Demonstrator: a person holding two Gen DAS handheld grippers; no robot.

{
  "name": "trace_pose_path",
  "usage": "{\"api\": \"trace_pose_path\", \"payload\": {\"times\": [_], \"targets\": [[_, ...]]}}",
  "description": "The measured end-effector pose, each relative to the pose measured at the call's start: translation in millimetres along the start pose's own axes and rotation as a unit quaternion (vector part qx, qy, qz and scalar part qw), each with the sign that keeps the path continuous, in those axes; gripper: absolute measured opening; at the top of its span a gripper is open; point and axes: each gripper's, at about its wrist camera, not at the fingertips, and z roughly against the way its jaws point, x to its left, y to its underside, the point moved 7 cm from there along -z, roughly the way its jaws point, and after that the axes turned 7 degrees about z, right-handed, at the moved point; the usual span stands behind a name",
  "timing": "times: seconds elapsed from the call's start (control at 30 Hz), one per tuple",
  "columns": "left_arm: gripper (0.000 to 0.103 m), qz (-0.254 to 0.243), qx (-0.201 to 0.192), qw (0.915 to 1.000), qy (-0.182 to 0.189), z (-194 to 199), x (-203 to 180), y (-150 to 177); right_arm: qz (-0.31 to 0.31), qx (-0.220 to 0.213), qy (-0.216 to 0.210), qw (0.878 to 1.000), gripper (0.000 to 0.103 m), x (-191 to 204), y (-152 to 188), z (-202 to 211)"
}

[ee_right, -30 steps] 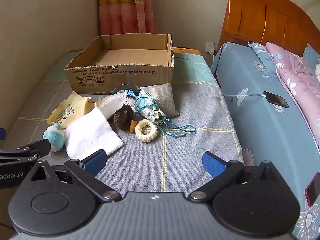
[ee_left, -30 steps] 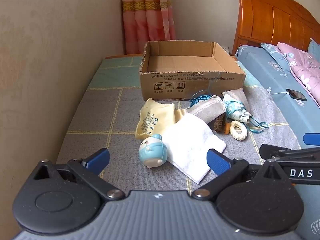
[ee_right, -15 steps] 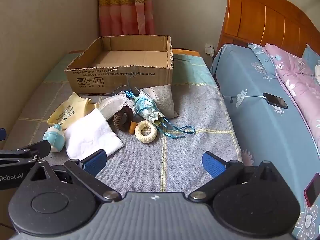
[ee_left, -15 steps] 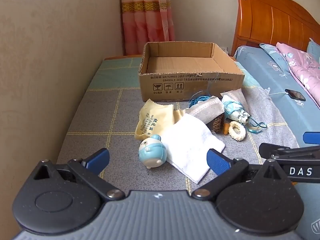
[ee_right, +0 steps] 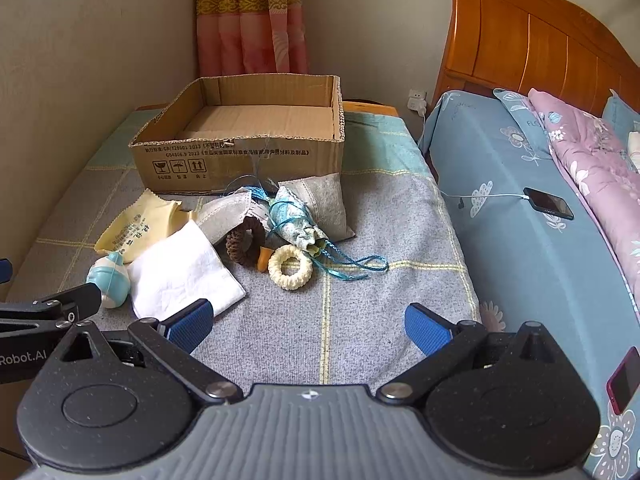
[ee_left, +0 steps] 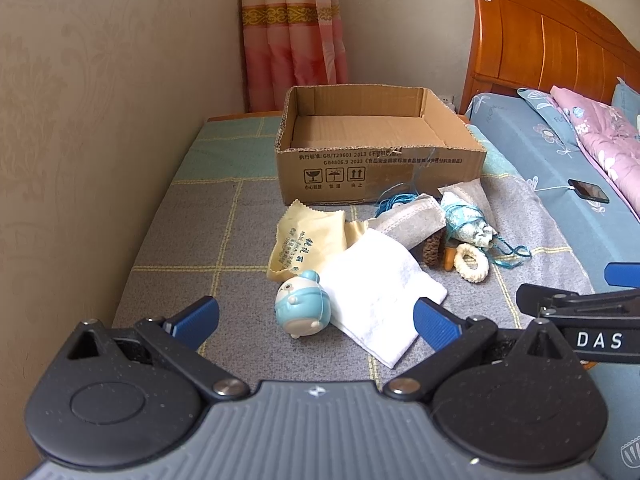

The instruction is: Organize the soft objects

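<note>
Both grippers have eased back slightly, little else changed. Left wrist view: the left gripper (ee_left: 316, 316) hangs with fingers apart, empty, just short of the blue toy (ee_left: 302, 304) and white cloth (ee_left: 380, 292); the cardboard box (ee_left: 380, 168) sits empty beyond. Right wrist view: the right gripper (ee_right: 308, 326) hovers over the tabletop (ee_right: 380, 304), fingers apart, near the cream ring (ee_right: 290, 267), brown ring (ee_right: 244, 240) and tasselled pouch (ee_right: 294, 224).

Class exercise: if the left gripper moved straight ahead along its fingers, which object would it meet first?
Probably the blue and white toy, lying just ahead between the open left gripper fingers. The white cloth beside it lies about as close, so depth leaves some doubt.
</note>
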Motion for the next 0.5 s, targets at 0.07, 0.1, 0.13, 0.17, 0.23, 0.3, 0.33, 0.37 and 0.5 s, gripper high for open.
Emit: {"api": "trace_pose_path", "payload": {"times": [0.07, 0.1, 0.13, 0.17, 0.23, 0.3, 0.33, 0.37, 0.5], "targets": [[0.102, 0.000, 0.001, 1.0000, 0.000, 0.4, -0.1, -0.2, 0.000, 0.000, 0.001, 1.000, 0.103, -0.1, -0.9, 0.7], [0.102, 0.000, 0.001, 1.0000, 0.001, 0.6, -0.2, -0.4, 0.000, -0.001, 0.002, 1.000, 0.103, 0.3, -0.7, 1.1], [0.102, 0.000, 0.001, 1.0000, 0.001, 0.9, -0.1, -0.7, 0.000, -0.001, 0.002, 1.000, 0.103, 0.4, -0.7, 1.4], [0.102, 0.000, 0.001, 1.0000, 0.002, 1.2, 0.0, -1.1, 0.000, -0.001, 0.002, 1.000, 0.103, 0.4, -1.2, 1.7], [0.102, 0.001, 0.001, 1.0000, 0.002, 1.7, 0.4, -2.2, 0.000, -0.002, 0.002, 1.000, 0.103, 0.4, -0.3, 1.2], [0.102, 0.001, 0.001, 1.0000, 0.002, 2.2, 0.8, -3.4, 0.000, -0.003, 0.002, 1.000, 0.103, 0.5, -0.3, 1.3], [0.102, 0.001, 0.001, 1.0000, 0.002, -1.6, -0.2, 0.1, 0.000, -0.002, 0.002, 1.000, 0.103, 0.5, -0.5, 1.5], [0.102, 0.001, 0.001, 1.0000, 0.002, -1.5, -0.4, 0.4, 0.000, -0.002, 0.002, 1.000, 0.103, 0.4, -0.5, 1.6], [0.102, 0.001, 0.000, 1.0000, 0.002, -1.7, 0.0, -0.4, 0.001, -0.004, 0.003, 1.000, 0.103, 0.6, -0.8, 2.0]]}}
